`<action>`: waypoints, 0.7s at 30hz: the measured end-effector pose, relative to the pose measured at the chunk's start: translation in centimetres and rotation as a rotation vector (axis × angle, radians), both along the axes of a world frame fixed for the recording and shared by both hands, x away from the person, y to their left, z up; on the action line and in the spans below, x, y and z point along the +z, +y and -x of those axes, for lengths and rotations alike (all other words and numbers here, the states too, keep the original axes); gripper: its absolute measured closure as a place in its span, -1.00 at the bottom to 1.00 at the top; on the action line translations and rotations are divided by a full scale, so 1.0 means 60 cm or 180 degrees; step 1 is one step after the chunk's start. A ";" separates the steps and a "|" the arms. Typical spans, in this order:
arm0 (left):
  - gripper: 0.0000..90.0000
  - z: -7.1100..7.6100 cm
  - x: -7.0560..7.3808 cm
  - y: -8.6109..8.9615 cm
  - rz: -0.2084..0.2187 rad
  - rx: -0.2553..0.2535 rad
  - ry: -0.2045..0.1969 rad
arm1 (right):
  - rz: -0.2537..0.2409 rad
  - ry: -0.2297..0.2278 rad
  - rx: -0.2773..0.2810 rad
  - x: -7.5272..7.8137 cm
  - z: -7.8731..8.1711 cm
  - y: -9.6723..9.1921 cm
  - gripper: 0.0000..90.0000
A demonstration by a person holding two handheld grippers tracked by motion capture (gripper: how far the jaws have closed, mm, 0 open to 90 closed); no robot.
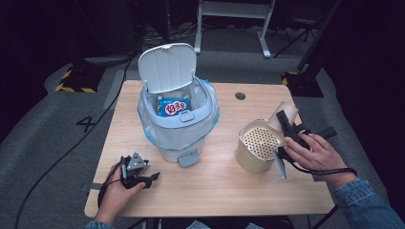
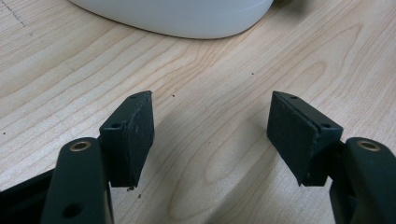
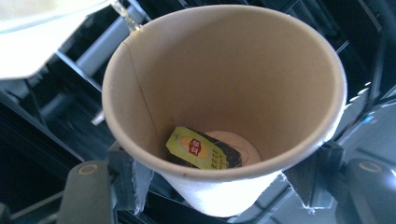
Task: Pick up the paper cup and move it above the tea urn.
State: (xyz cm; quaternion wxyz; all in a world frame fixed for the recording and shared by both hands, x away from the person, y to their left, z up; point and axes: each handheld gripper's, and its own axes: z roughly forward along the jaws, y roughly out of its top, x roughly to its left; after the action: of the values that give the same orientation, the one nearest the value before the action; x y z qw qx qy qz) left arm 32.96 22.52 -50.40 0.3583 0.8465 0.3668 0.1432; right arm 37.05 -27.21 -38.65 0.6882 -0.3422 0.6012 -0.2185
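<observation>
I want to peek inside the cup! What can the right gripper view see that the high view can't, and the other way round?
Only the right gripper view shows inside the paper cup: a tea bag with a yellow tag at the bottom.

Only the high view shows the white bin with its lid up, a blue snack packet inside, the perforated metal container, the wooden table and the open left gripper.

Both show the right gripper shut on the paper cup.

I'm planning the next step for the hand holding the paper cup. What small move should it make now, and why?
Probably tip the paper cup further over the strainer pot. The right claw is shut on the cup beside that pot, and a tea bag with a yellow tag still sits at its bottom. The bin stands open, perhaps for the cup afterwards.
</observation>
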 end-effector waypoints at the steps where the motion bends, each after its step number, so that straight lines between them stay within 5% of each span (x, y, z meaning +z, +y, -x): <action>1: -0.28 0.000 0.000 0.000 0.0000 0.0000 0.0000 | 0.0000 0.0000 0.0000 0.000 0.000 0.000 -0.26; 8: -0.28 0.000 0.000 0.000 -0.0002 0.0002 -0.0003 | 0.0353 -0.0235 0.0015 -0.004 0.007 -0.003 -0.26; 21: -0.28 0.000 0.000 0.000 0.0000 0.0002 -0.0003 | 0.0701 -0.0396 0.0063 -0.010 0.014 -0.003 -0.26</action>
State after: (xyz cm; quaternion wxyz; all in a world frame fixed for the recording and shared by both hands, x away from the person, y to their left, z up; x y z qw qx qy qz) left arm 32.95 22.51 -50.40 0.3584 0.8464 0.3668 0.1437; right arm 36.22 -27.39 -39.27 0.6845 -0.4075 0.5264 -0.2972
